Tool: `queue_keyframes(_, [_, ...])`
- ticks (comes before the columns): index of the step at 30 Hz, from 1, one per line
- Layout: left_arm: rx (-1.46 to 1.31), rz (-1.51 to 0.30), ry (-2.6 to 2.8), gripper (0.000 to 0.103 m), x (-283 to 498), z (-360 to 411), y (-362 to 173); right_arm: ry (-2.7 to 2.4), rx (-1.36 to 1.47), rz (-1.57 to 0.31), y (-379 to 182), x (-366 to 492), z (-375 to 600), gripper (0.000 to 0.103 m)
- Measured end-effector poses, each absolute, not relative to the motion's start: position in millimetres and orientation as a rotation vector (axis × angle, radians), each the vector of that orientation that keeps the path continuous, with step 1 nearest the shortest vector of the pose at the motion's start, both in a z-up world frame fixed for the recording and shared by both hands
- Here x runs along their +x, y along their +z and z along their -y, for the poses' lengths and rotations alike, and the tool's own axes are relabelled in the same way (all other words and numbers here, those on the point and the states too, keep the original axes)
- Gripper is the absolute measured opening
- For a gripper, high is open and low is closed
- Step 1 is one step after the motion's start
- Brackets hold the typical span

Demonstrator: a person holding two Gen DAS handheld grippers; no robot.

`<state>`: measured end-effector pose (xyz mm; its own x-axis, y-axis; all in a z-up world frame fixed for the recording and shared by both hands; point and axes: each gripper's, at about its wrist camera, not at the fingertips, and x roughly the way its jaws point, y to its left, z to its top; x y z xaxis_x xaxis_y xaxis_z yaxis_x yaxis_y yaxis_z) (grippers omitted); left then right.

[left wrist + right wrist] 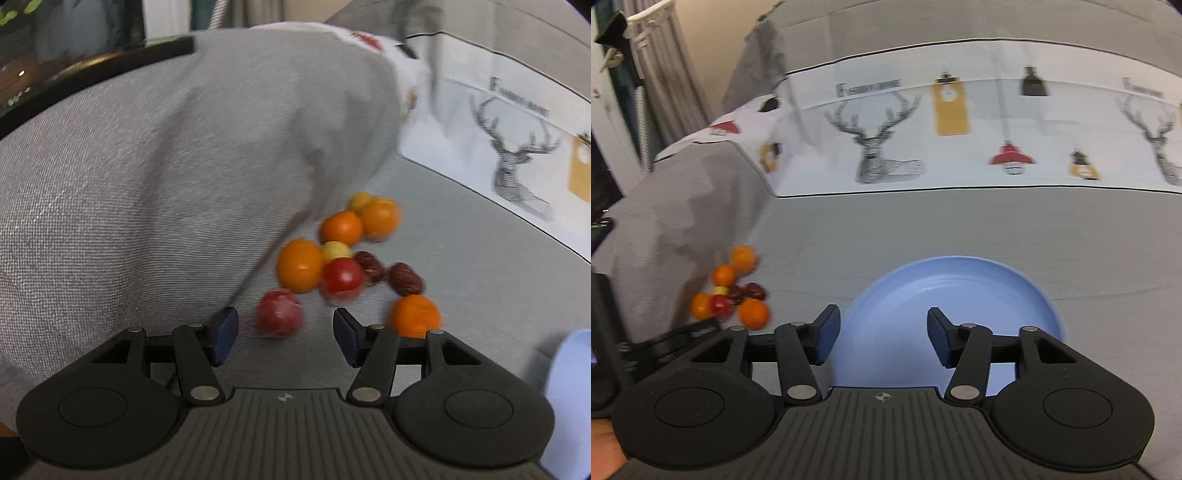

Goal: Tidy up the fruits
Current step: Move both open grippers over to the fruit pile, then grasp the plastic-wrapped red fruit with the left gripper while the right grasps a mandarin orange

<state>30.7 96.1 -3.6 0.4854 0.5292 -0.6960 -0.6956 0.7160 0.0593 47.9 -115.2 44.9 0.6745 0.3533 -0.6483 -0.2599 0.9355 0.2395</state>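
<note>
A blurred cluster of small orange, yellow, red and dark brown fruits (343, 258) lies on grey cloth (461, 277), ahead of the half-open, empty left gripper (285, 334); the right gripper (882, 334), likewise parted and empty, hovers over a round pale-blue plate (960, 288).

Glossy fruits (343, 258) lie on matt woven grey cloth (129, 184).

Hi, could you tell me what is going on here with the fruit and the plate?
A person holds a gripper in each hand over a grey cloth-covered surface. The left gripper is open and empty, pointing at a loose cluster of small fruits; a reddish fruit lies just ahead of its fingers. The right gripper is open and empty over a blue plate, which has no fruit on the part in view. No sorting shows yet.
</note>
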Motion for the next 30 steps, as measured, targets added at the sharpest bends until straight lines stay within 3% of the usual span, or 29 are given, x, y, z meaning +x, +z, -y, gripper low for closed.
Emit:
queue_keyframes(4, [-0.282, -0.770, 0.753, 0.061, 36.5, -107.9, -9.2, 0.458, 0.168, -0.774, 47.9, 64.5, 82.4, 0.064])
queue_keyframes(6, [-0.307, -0.774, 0.754, 0.055, 36.2, -114.2, -9.8, 0.514, 0.152, -0.776, 50.1, 76.0, 58.8, 0.065])
queue_keyframes(9, [-0.357, -0.764, 0.748, 0.048, 32.2, -121.7, -7.6, 0.580, 0.111, -0.848, 44.5, 97.3, 18.9, 0.076])
queue_keyframes(13, [-0.410, -0.764, 0.731, 0.034, 26.0, -130.8, -4.9, 0.576, 0.062, -0.920, 28.9, 119.3, -22.7, 0.077])
queue_keyframes(18, [-0.482, -0.765, 0.705, 0.033, 21.0, -139.4, -2.9, 0.554, 0.087, -1.048, 4.0, 136.7, -37.5, 0.076])
queue_keyframes(19, [-0.493, -0.766, 0.699, 0.033, 19.1, -140.5, -2.2, 0.543, 0.090, -1.053, 3.1, 137.0, -35.8, 0.072])
queue_keyframes(21, [-0.519, -0.757, 0.685, 0.033, 16.2, -142.4, -0.8, 0.552, 0.095, -1.054, 4.4, 135.2, -34.8, 0.054])
queue_keyframes(22, [-0.528, -0.753, 0.680, 0.033, 14.9, -143.0, 0.3, 0.569, 0.092, -1.069, 3.9, 134.8, -34.5, 0.036])
queue_keyframes(30, [-0.575, -0.730, 0.555, 0.033, 5.9, -140.5, 10.7, 0.568, 0.059, -1.039, 19.3, 115.9, -11.4, 0.031])
